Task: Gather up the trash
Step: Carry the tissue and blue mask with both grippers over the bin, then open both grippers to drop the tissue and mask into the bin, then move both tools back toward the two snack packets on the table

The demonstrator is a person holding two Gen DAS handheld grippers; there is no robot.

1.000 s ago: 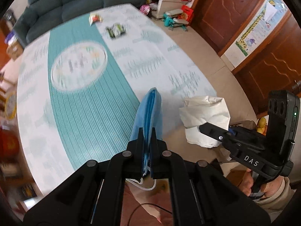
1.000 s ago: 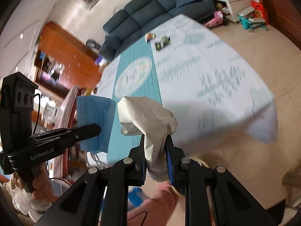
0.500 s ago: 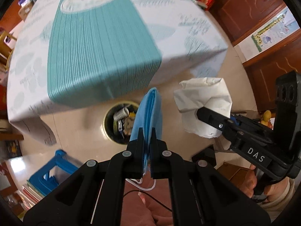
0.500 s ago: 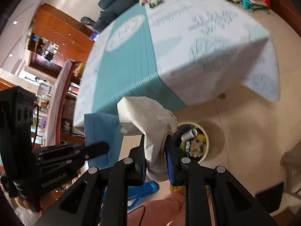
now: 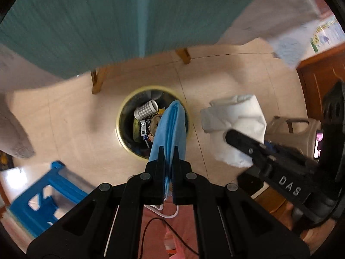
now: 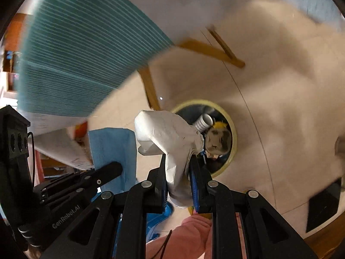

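in the left wrist view, the left tool (image 5: 168,151) has its jaws closed tight on a folded blue face mask (image 5: 170,131), gripped edge-on by its near end. the mask's long axis runs straight away from the tool, and its far tip points over the right part of a round yellow-rimmed trash bin (image 5: 119,116) on the tiled floor. inside the bin lie a checked paper cup (image 5: 146,109) on its side and mixed wrappers. a white ear loop (image 5: 166,213) hangs below the jaws. to the right, the right tool (image 5: 239,139) holds a crumpled white paper wad (image 5: 235,116), well clear of the bin's rim. the teal striped cloth of the worktop (image 5: 86,21) hangs across the far part of the view, with wooden legs (image 5: 97,82) beneath it just beyond the bin. a blue plastic stool (image 5: 43,198) sits at near left. in the right wrist view, the right tool (image 6: 178,157) is nearly closed, pinching the paper wad (image 6: 170,133); the wad stands up from the jaws and bends to the left at its far end, covering the left edge of the bin (image 6: 234,142). the cup (image 6: 203,122) and a dark-spotted crumpled scrap (image 6: 217,141) show inside. at left, the left tool (image 6: 114,168) holds the mask (image 6: 112,146) flat-on, beside the wad. a pink sleeve (image 6: 189,235) shows at the near edge.
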